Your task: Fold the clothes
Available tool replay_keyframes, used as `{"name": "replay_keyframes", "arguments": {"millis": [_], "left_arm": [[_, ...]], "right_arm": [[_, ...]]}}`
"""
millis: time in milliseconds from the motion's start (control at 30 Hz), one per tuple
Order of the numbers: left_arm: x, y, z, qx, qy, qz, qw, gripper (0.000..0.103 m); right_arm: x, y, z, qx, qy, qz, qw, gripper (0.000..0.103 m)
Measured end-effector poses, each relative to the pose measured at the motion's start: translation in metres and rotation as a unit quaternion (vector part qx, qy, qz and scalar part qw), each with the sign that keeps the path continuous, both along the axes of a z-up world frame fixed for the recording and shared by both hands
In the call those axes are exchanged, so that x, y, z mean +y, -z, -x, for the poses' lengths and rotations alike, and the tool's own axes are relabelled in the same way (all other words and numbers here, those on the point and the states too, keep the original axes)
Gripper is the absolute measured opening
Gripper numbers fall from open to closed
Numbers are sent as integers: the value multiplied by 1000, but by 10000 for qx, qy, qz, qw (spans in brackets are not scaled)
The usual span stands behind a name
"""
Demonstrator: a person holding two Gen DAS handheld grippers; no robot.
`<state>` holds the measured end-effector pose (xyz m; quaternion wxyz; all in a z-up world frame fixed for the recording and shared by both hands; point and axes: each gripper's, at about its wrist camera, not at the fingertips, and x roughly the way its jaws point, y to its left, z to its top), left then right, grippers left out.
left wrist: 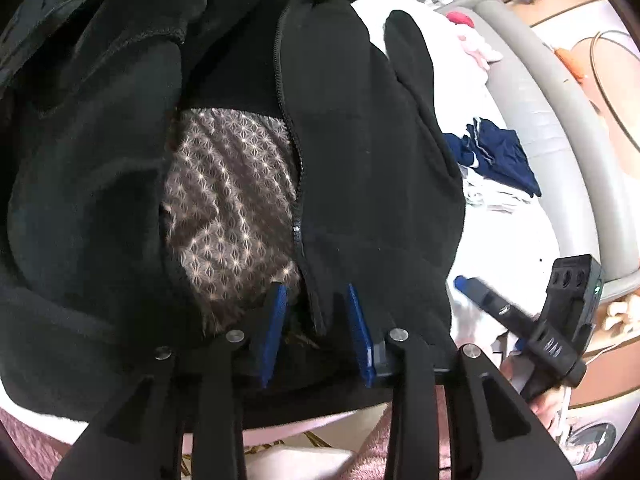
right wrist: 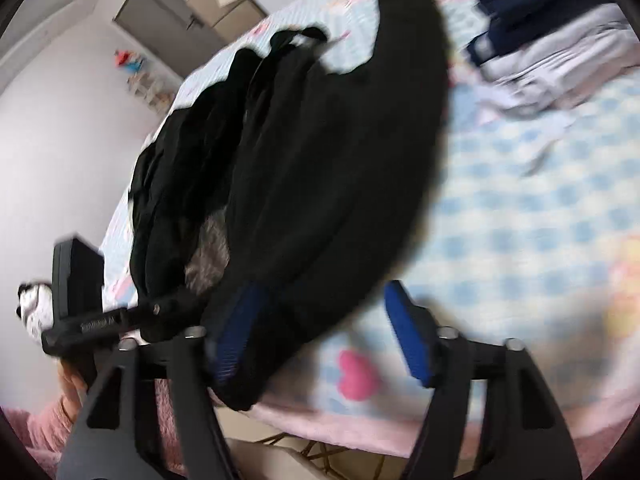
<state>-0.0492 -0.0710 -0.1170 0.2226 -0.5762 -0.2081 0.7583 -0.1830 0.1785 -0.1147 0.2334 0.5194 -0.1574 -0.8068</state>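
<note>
Black fleece zip-up jacket point(left wrist: 352, 168) lies spread on a bed with a pale blue checked sheet point(right wrist: 520, 208), its front parted to show a grey-brown star-patterned lining point(left wrist: 228, 208). In the left wrist view the left hand-held gripper point(left wrist: 316, 312) hovers at the jacket's hem at 6 o'clock, its blue pads partly apart with the black zipper edge point(left wrist: 298, 184) between them, not visibly pinched. The right hand-held gripper point(right wrist: 324, 328) stands wide open: its left pad lies against the jacket's near edge, the other over bare sheet, gripping nothing. Motion blur softens this view. A pile of navy and white clothes point(right wrist: 536, 32) sits at 1 o'clock in the right wrist view, cut off by the frame. A pink heart print point(right wrist: 356, 376) shows on the sheet at 6 o'clock. A pink sleeve point(right wrist: 44, 424) is at 8 o'clock.
</note>
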Motion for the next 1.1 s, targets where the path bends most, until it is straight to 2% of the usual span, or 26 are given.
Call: {"name": "replay_keyframes", "arguments": {"millis": [67,100,133,167,200,267,300,467,533,567,600,633,700,733,767,833,867,933,1033,1100], "left_arm": [[6,3,5,18,151,-45,9999,42],[13,8,6,-47,250,-63,9997,41],[20,13,8,-157,362,-79,9992,39],[26,17,10,-257,473,-94,9985,30],[30,17,8,-252,569,-88,9980,17],[42,7,0,4,675,60,9977,14],[45,1,-4,131,731,97,9972,11],[44,-21,-29,330,778,-66,9964,10],[50,-17,-39,280,874,-30,9958,10],[53,-11,-41,263,911,125,9954,10],[56,-5,-43,236,943,270,9949,10],[55,4,-43,108,931,305,9951,10],[50,11,-40,-88,843,55,9964,10],[47,10,-38,-103,801,-64,9967,10],[45,9,-37,-112,822,-110,9965,11],[40,5,-32,-68,855,-126,9962,13],[38,3,-30,-29,861,-118,9962,15],[36,1,-25,-2,832,-124,9965,17],[41,-1,-19,3,723,-72,9974,19],[50,-2,-13,46,650,58,9979,22]], "right_arm": [[-12,13,-1,-140,-210,-126,9996,70],[-17,20,2,-207,-255,-100,9994,70],[-20,26,4,-261,-263,-50,9993,63],[-22,31,5,-320,-263,4,9991,44],[-19,33,5,-388,-236,75,9989,38],[-2,29,-10,-391,-173,176,9989,27],[13,21,-29,-316,-193,191,9991,25],[31,-10,-48,-19,-138,352,9993,21],[33,-9,-54,-47,-74,49,9999,15],[33,-4,-56,-84,-27,-193,9998,9],[35,3,-58,-131,43,-487,9987,9],[38,10,-59,-191,106,-658,9976,9],[44,15,-61,-336,162,-358,9987,11],[41,10,-60,-239,114,-289,9992,24],[37,4,-59,-143,65,-221,9996,46],[31,-6,-58,50,-32,-83,9999,69],[26,-10,-56,147,-85,-55,9998,78],[16,-9,-44,178,-147,-176,9996,81],[9,10,-27,-222,-246,-194,9993,82],[1,22,-22,-414,-350,-204,9983,77]]}}
